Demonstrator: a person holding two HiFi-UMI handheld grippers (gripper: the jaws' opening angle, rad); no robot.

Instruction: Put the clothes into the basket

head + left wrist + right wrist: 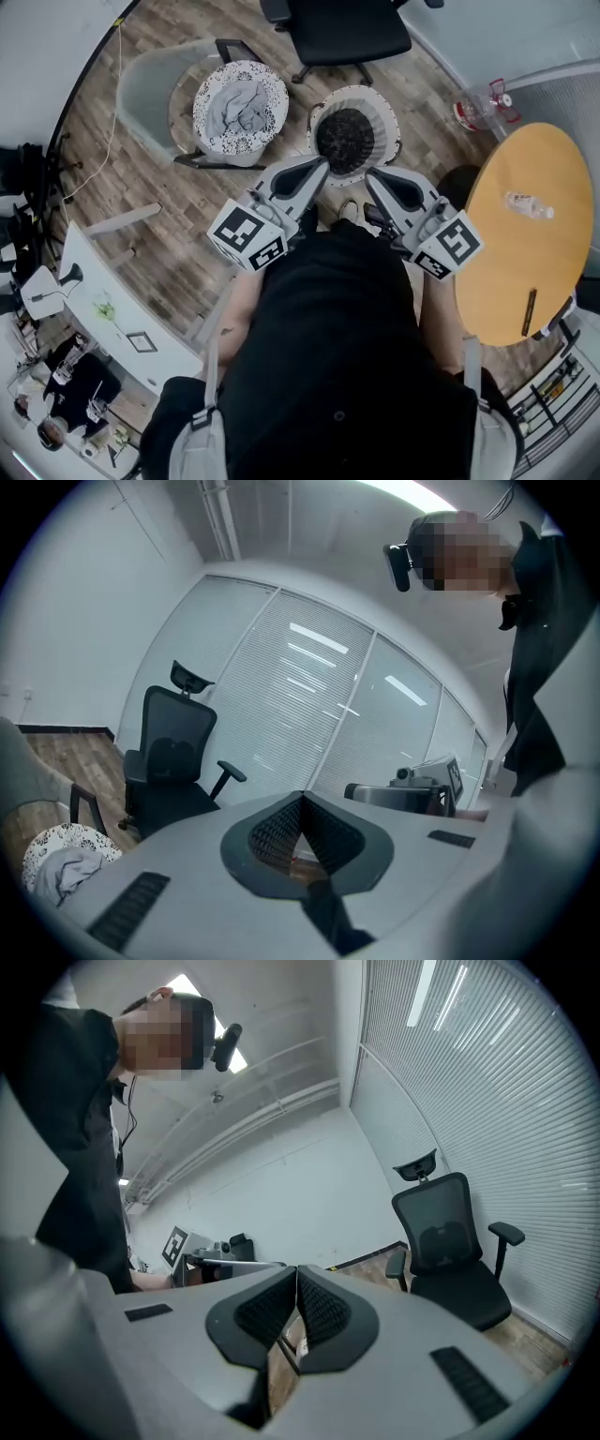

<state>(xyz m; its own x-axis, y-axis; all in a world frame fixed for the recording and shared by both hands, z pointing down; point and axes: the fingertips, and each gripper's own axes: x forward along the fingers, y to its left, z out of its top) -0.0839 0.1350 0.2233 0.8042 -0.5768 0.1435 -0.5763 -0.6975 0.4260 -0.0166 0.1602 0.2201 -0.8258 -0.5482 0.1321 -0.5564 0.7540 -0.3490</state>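
Note:
Two white patterned baskets stand on the wood floor ahead of me. The left basket holds crumpled grey clothes; it also shows low on the left in the left gripper view as the basket. The right basket looks dark inside. My left gripper and right gripper are held close in front of the person's body, both pointing toward the right basket. The jaws of the left gripper and the right gripper are shut with nothing between them.
A black office chair stands behind the baskets, a grey armchair beside the left one. A round wooden table with a water bottle is at the right. A white desk runs along the left.

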